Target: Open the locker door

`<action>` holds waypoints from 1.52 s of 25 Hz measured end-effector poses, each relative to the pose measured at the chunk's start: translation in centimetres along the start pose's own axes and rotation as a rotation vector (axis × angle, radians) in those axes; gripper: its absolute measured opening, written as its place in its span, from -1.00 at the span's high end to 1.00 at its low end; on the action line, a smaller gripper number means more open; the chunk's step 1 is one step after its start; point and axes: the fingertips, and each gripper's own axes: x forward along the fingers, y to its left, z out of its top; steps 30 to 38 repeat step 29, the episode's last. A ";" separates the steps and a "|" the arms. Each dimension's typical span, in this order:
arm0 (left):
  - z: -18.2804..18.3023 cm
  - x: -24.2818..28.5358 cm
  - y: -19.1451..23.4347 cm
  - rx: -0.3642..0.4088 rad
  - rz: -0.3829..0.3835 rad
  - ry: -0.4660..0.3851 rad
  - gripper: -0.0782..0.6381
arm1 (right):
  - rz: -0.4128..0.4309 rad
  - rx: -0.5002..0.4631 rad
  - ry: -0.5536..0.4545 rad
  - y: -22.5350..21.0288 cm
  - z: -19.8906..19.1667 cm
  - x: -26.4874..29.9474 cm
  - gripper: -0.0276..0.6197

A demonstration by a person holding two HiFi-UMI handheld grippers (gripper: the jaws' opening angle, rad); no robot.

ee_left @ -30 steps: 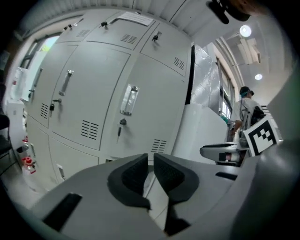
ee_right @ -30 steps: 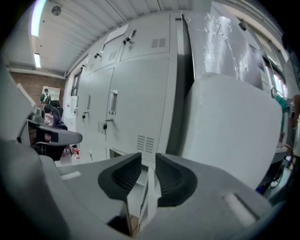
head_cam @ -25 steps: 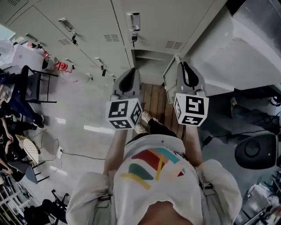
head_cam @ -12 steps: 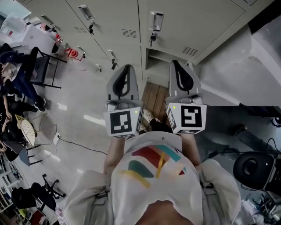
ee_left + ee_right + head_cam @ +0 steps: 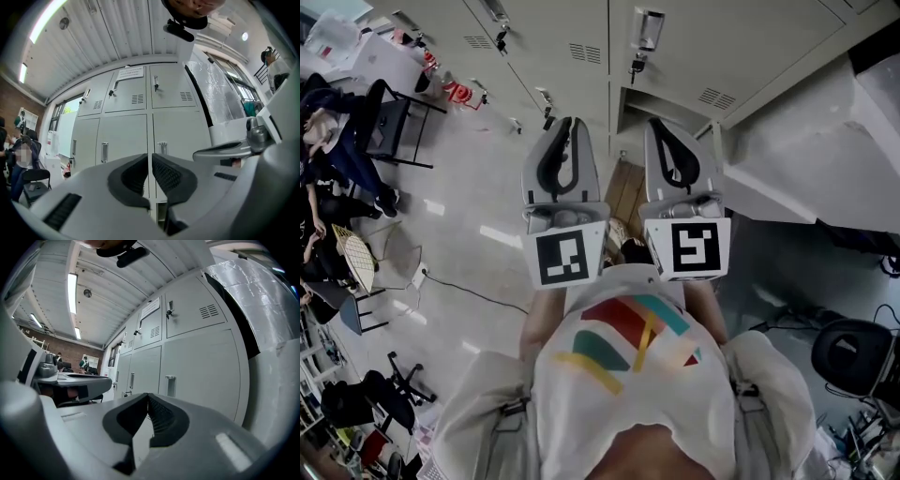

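A bank of pale grey lockers [image 5: 581, 37] stands ahead. One low compartment [image 5: 649, 105] is open, its door [image 5: 716, 141] swung out to the right. My left gripper [image 5: 567, 122] and right gripper [image 5: 656, 122] are side by side in front of the person's chest, both shut and empty, short of the lockers. In the left gripper view the shut left gripper [image 5: 150, 157] points at closed doors with a handle [image 5: 162, 147]. In the right gripper view the shut right gripper [image 5: 147, 397] faces a closed door and its handle [image 5: 171, 385].
A wooden pallet [image 5: 628, 192] lies on the floor before the open compartment. A large silver-wrapped block [image 5: 797, 169] stands to the right of the lockers. Chairs [image 5: 389, 131] and seated people are at the left. A cable [image 5: 459, 291] runs over the floor, and a black round stool [image 5: 858, 356] is at the right.
Both grippers have drawn back from the open compartment's door toward the person's chest. The right jaws have closed. The head view has shifted, bringing more of the lockers into view.
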 end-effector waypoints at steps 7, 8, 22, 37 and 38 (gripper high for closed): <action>-0.2 -0.2 0.4 0.004 0.016 0.006 0.72 | 0.010 -0.016 0.022 0.5 -0.5 0.4 0.90; -0.2 -0.2 0.5 0.004 0.019 0.005 0.72 | 0.009 -0.013 0.023 0.5 -0.5 0.4 0.90; -0.3 -0.1 1.2 -0.004 0.037 0.018 0.72 | 0.014 -0.022 0.037 0.7 -0.8 0.9 0.90; -0.5 0.0 1.0 0.000 0.026 0.016 0.72 | 0.019 -0.035 0.045 0.9 -1.2 1.0 0.90; -0.5 0.0 1.0 0.000 0.026 0.016 0.72 | 0.019 -0.035 0.045 0.9 -1.2 1.0 0.90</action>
